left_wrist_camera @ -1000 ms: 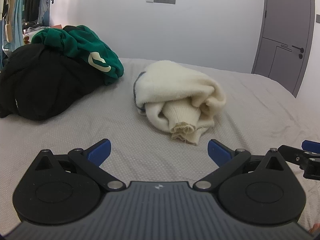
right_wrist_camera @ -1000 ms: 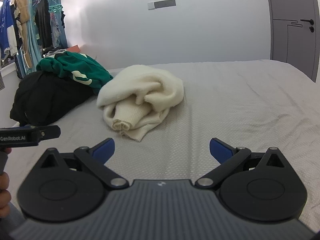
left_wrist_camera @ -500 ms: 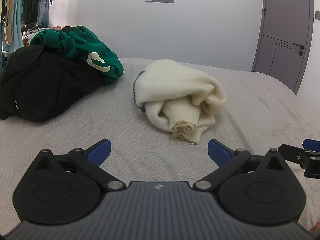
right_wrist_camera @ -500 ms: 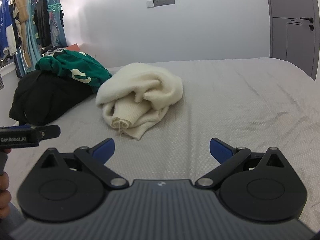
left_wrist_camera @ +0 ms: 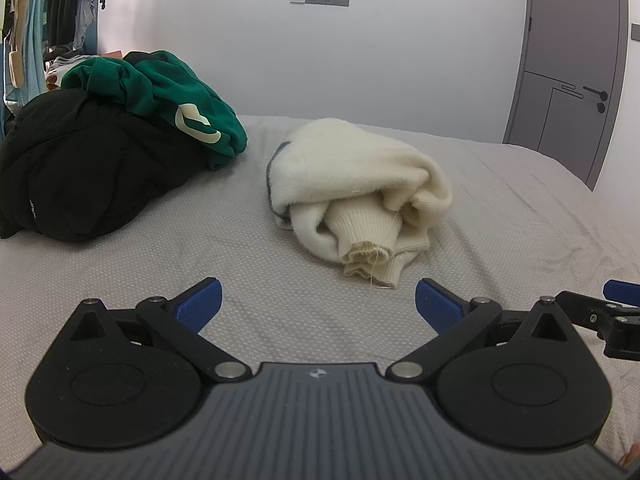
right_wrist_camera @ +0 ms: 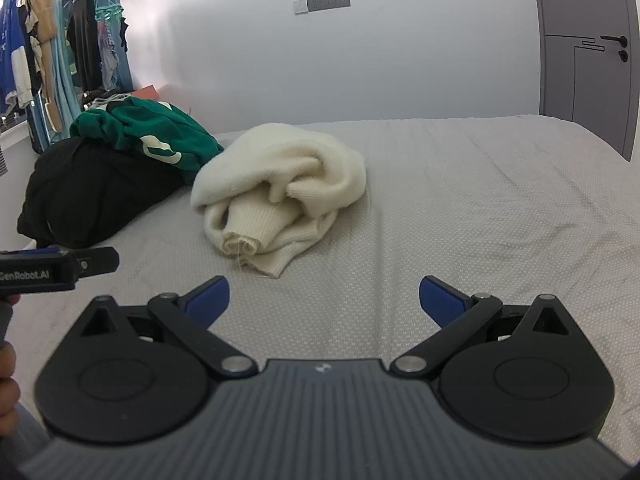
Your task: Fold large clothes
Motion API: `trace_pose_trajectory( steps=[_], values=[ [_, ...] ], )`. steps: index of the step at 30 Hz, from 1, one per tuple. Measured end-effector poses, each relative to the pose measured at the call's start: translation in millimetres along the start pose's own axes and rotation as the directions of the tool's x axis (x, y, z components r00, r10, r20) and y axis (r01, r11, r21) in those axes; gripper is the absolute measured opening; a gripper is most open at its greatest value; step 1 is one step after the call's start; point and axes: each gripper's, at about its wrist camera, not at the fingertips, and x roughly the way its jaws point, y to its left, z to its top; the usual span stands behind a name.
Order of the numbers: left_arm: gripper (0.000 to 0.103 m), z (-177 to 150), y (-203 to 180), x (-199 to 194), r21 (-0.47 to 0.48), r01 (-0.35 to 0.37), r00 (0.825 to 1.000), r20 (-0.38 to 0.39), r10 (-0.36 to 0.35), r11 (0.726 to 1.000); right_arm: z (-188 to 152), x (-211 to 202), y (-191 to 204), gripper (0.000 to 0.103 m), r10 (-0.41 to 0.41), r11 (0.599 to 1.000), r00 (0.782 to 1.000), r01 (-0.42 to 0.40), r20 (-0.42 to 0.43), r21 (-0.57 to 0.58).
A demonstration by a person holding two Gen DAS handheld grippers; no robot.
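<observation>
At the far left of the grey dotted bed (left_wrist_camera: 120, 280) a crumpled black garment (left_wrist_camera: 88, 172) lies under a bunched green sweatshirt with a cream logo (left_wrist_camera: 176, 92), and just to their right, near the bed's middle, sits the rumpled cream knitted sweater (left_wrist_camera: 352, 192), its ribbed cuff (left_wrist_camera: 368, 240) pointing back toward both grippers. The left gripper (left_wrist_camera: 318, 300) hovers released and empty, the cuff ahead and slightly right of its centre line. The right gripper (right_wrist_camera: 324, 298), likewise spread wide and empty, has the sweater ahead and to its left, so the left one looks marginally nearer.
</observation>
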Motion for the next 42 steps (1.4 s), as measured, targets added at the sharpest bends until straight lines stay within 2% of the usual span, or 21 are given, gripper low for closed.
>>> trace_pose_trajectory(
  steps=[25, 31, 34, 39, 42],
  values=[
    [0.103, 6.2, -0.5, 7.4, -0.006, 0.016, 1.000, 0.008, -0.016, 1.000, 0.3, 7.2, 3.1, 0.103, 0.027, 1.000, 1.000, -0.027, -0.012, -0.016],
    [0.103, 23.4, -2.1, 29.2, -0.006, 0.027, 1.000, 0.012, -0.027, 1.000, 5.8, 21.1, 7.7, 0.103, 0.022, 0.999, 1.000, -0.023, -0.010, -0.036],
    [0.103, 31.7, -1.8, 43.0, -0.005, 0.028, 1.000, 0.015, -0.028, 1.000, 12.6, 34.1, 3.6, 0.103, 0.039, 0.999, 0.999, -0.039, -0.028, 0.000],
    [0.103, 41.2, 8.8, 67.1, -0.059, 0.032, 0.999, 0.013, -0.032, 0.998, 22.0, 54.8, 7.9, 0.103, 0.024, 0.999, 0.999, -0.024, -0.025, -0.024],
    [0.103, 48.3, 12.3, 83.3, -0.061, 0.039, 0.999, -0.001, -0.039, 0.997, 26.4, 72.8, 7.0, 0.102, 0.041, 0.999, 0.998, -0.041, -0.044, 0.006]
  ],
)
